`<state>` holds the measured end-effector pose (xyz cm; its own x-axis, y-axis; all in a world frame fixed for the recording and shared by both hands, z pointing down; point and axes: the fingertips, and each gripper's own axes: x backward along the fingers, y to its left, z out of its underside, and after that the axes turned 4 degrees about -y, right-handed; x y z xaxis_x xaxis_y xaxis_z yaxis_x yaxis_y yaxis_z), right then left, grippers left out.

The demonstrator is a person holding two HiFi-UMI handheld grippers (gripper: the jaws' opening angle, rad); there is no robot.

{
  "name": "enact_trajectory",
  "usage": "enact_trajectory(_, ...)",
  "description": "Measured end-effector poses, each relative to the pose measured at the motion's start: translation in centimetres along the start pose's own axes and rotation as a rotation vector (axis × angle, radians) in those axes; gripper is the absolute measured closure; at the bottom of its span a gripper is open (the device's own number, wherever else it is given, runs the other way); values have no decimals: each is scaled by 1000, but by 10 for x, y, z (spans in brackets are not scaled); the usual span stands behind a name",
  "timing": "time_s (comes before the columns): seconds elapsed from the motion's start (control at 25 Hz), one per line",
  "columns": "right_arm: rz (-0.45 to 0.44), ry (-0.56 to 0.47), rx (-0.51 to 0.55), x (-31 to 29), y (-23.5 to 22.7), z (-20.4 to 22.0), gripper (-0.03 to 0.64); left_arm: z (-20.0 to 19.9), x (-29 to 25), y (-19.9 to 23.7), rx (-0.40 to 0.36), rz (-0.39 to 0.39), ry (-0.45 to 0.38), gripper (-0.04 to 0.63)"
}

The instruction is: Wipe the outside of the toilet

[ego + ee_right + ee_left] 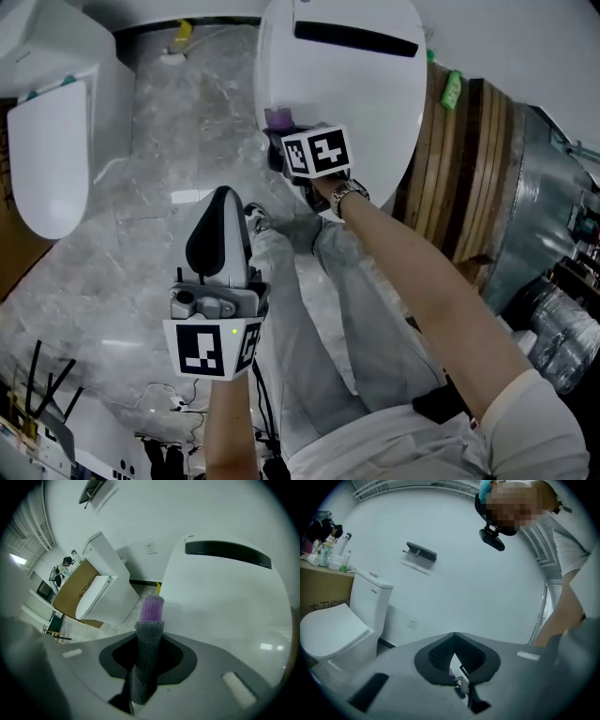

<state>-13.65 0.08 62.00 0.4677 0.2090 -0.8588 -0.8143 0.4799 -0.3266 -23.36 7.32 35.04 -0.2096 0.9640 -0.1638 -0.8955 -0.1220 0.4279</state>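
Observation:
The white toilet [347, 84] stands at the top of the head view, its lid closed and a black strip near the back. My right gripper [281, 129] is at the lid's front left edge, shut on a grey and purple cloth [278, 118]. In the right gripper view the cloth [151, 613] sticks out between the jaws of the right gripper [149, 637], with its purple tip at the lid [225, 602]. My left gripper [223, 195] hangs over the floor nearer to me, away from the toilet. In its own view the left gripper [454, 637] is shut and holds nothing.
A second white toilet [47, 141] stands at the left, beside a cardboard box [321, 590] with bottles on top. Wooden planks [469, 169] and a silver duct [534, 206] lie to the right. The person's legs [319, 309] are below the toilet. Cables lie at the bottom left.

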Motion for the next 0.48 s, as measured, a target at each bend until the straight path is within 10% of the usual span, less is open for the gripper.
enact_trajectory(0.48,-1,-22,-44,47,-89,23,522,30,-42,-78,1,4,6,591)
